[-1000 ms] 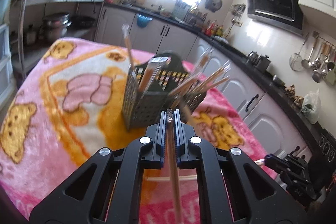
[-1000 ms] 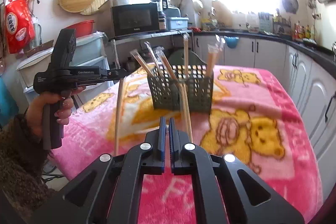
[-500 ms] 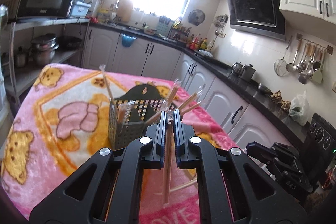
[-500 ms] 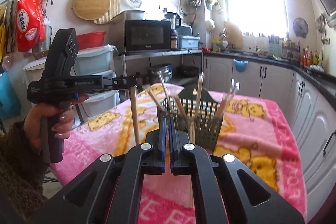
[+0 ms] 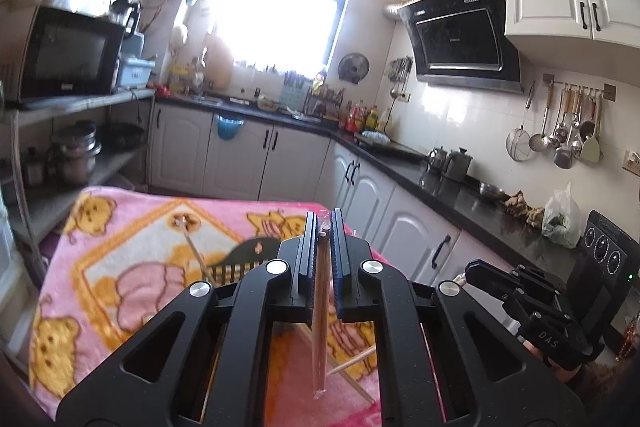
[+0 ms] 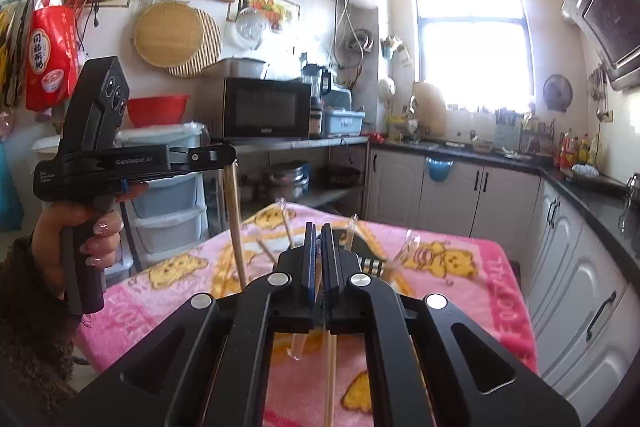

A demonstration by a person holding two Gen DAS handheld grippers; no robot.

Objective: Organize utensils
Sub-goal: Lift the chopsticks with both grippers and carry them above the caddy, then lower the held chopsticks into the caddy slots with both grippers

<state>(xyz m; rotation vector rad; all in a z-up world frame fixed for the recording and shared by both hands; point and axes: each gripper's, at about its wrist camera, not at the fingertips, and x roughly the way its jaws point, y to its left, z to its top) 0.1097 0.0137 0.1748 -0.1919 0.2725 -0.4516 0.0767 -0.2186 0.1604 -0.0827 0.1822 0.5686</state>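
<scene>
My left gripper (image 5: pixel 324 227) is shut on a plastic-wrapped chopstick (image 5: pixel 320 331) that hangs down between its fingers; the right wrist view shows this left gripper (image 6: pixel 224 156) and its chopstick (image 6: pixel 237 227) well above the table. My right gripper (image 6: pixel 318 239) is shut on a thin chopstick (image 6: pixel 330 371) that hangs below it. From the left wrist, the right gripper (image 5: pixel 468 273) is at lower right. The dark grey utensil basket (image 6: pixel 370 261) stands on the pink blanket, mostly hidden behind the fingers, with several wrapped chopsticks (image 6: pixel 352 227) sticking up from it.
The table carries a pink bear-print blanket (image 5: pixel 120 267). White base cabinets and a black counter (image 5: pixel 460 195) run behind and to the right of it. A shelf rack with a microwave (image 6: pixel 264 107) and plastic drawers (image 6: pixel 164 199) stands by the table. A person's hand (image 6: pixel 80 227) holds the left gripper.
Both grippers have risen with their chopsticks and tilted up, so the basket and table have sunk low in both views and more of the walls and ceiling shows.
</scene>
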